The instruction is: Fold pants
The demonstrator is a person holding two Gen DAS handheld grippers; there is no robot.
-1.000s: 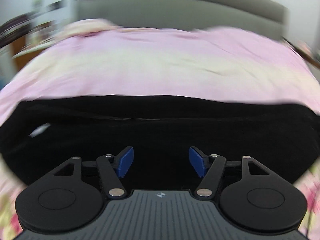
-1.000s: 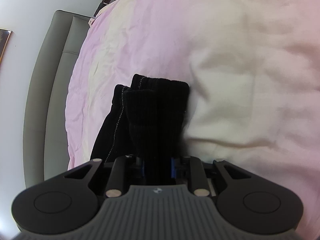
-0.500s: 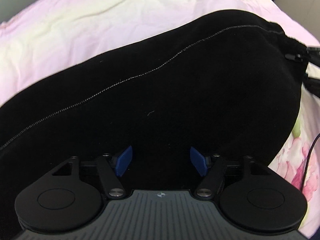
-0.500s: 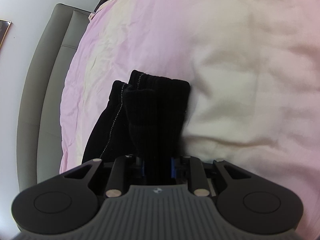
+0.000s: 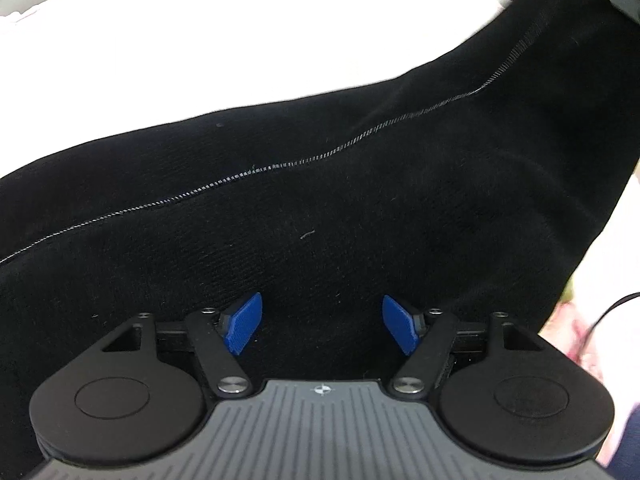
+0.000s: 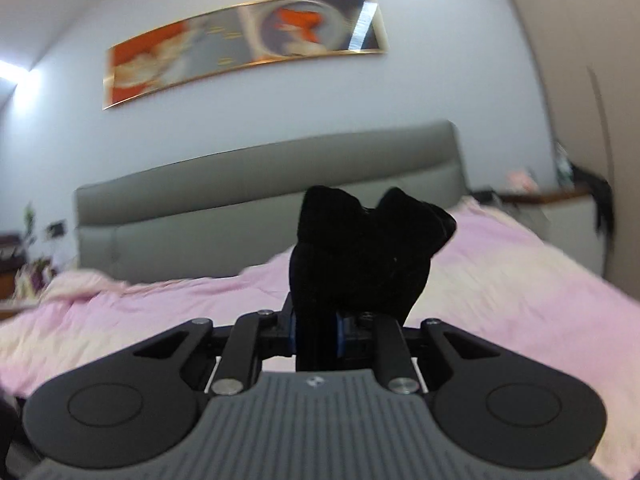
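Left claw [image 5: 322, 328] agape over black pants [image 5: 360, 208] with pale seam stitching.

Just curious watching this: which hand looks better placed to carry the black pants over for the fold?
Probably the right: its tongs are clamped on the black pants. The left tongs gape open, gripping nothing.

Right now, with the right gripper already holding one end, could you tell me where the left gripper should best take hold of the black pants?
Probably the near edge of the black pants, just below the open left gripper. The cloth lies flat and broad there, so slide one of the jaws under the hem from the near side; the right gripper lifts the far end.
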